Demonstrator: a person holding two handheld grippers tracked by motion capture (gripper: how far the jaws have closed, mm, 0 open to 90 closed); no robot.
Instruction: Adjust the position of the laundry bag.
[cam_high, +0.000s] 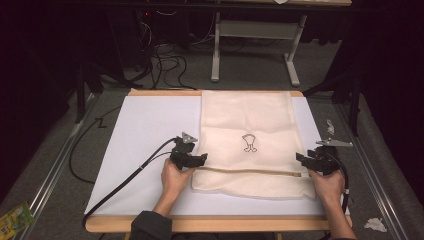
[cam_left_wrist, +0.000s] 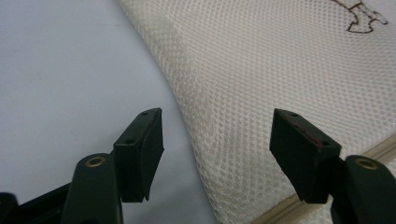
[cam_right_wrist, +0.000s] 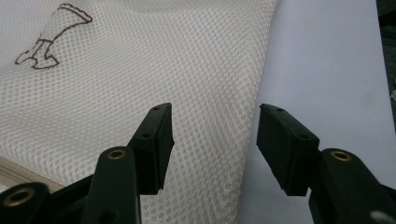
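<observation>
From the high view: cream mesh laundry bag (cam_high: 250, 142) with a small brown embroidered motif, spread flat on the white desk (cam_high: 150, 130), left gripper (cam_high: 199, 161) and right gripper (cam_high: 301, 159) parked at its near corners along the zip edge. Left gripper view: jaws spread wide, straddling the bag's rounded side edge (cam_left_wrist: 187, 93), pinching nothing. Right gripper view: spread too, hovering over the mesh border (cam_right_wrist: 243, 116). Likely light, limp, floppy; best taken at the stiffer corners.
</observation>
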